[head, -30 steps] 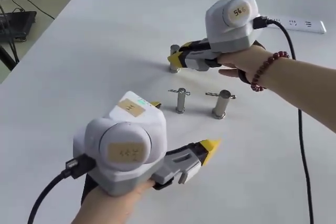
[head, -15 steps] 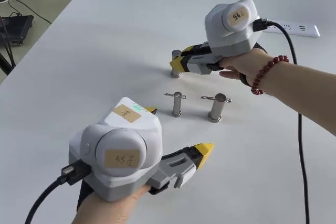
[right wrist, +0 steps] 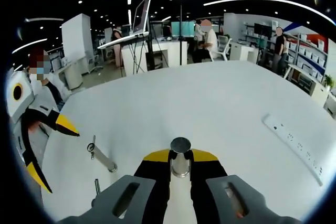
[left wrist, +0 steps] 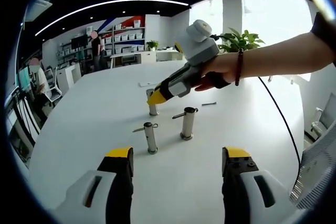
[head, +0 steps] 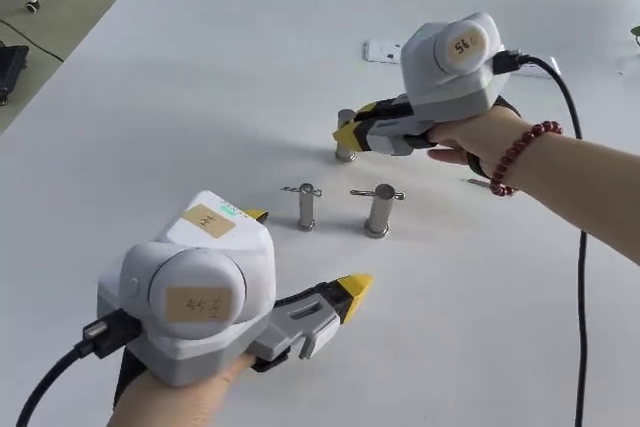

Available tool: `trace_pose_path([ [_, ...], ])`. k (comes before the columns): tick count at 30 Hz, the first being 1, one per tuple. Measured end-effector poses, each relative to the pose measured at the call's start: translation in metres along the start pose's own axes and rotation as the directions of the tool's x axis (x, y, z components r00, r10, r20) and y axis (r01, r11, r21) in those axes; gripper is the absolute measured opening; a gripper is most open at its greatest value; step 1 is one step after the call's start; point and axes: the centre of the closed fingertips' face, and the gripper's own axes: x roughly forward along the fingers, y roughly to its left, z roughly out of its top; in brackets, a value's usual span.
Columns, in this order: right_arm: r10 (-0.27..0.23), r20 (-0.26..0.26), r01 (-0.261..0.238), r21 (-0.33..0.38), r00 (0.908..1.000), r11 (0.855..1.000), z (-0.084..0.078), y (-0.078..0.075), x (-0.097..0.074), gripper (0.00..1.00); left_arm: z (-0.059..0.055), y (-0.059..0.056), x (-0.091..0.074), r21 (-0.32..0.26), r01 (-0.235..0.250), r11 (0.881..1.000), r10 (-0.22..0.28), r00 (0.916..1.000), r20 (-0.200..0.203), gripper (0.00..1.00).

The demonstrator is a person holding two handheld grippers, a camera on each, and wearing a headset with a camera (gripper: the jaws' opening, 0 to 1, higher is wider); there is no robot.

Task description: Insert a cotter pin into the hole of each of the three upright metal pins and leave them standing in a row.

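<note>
Three metal pins stand on the white table (head: 200, 97). The two nearer ones, the left pin (head: 307, 206) and the right pin (head: 378, 210), each carry a cotter pin through the top. The far bare pin (head: 345, 136) has my right gripper (head: 350, 135) shut on it; in the right gripper view this pin (right wrist: 180, 162) stands between the yellow tips of my right gripper (right wrist: 180, 157). My left gripper (head: 305, 250) hovers open in front of the row, holding nothing; in its own view my left gripper (left wrist: 178, 163) has wide-apart jaws. A loose cotter pin (head: 478, 184) lies by the right wrist.
A white power strip (head: 385, 50) lies at the far side of the table, with a black cable (head: 582, 247) trailing down the right. Office chairs, desks and people are in the background beyond the table (right wrist: 210, 98).
The head camera has swung, shifting the whole picture. My right gripper stays at the far bare pin, and my left gripper stays open in front of the row.
</note>
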Motion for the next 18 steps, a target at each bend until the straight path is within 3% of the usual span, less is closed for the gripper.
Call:
trace_pose_path([
  [11, -0.033, -0.011, 0.033, 0.031, 0.9994, 0.999, -0.024, -0.004, -0.032, 0.08, 0.004, -0.001, -0.006, 0.023, -0.003, 1.000, 0.003, 1.0000, 0.008, 0.66],
  [18, -0.060, -0.021, 0.061, 0.030, 0.9980, 0.998, -0.036, 0.001, -0.054, 0.08, 0.003, -0.002, -0.007, 0.030, 0.004, 1.000, -0.004, 1.0000, 0.003, 0.66],
])
